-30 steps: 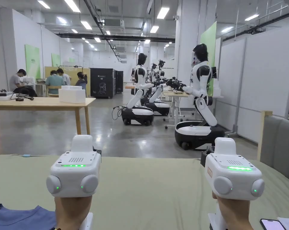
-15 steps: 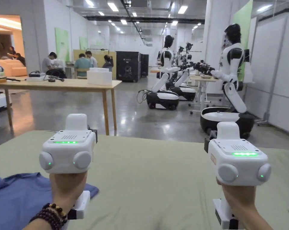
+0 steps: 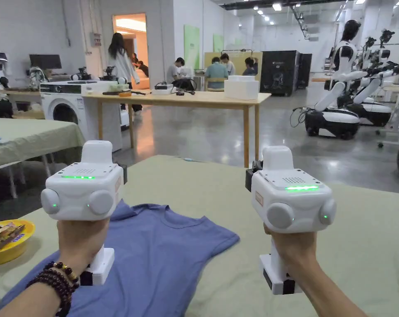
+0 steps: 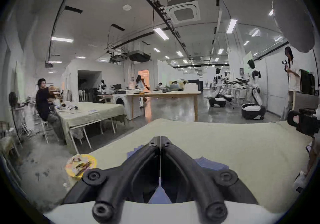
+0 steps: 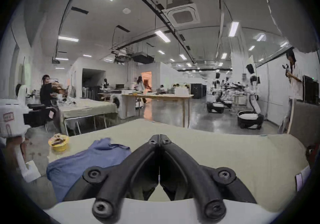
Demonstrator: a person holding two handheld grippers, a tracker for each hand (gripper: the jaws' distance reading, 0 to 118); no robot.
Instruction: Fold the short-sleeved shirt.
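1. A table covered with a pale green cloth [image 3: 219, 185] carries everything; the cloth is smooth, with faint creases.
2. A blue short-sleeved cotton shirt [image 3: 165, 256] lies flat on the cloth toward the table's left part, its neckline facing the far edge and one short sleeve spread out to the right.
3. A round yellow bowl [image 3: 6, 247] with wrappers in it stands at the left edge, just beside the shirt.
4. In the right gripper view, a phone [image 5: 299, 181] lies near the table's right edge, well apart from the shirt.
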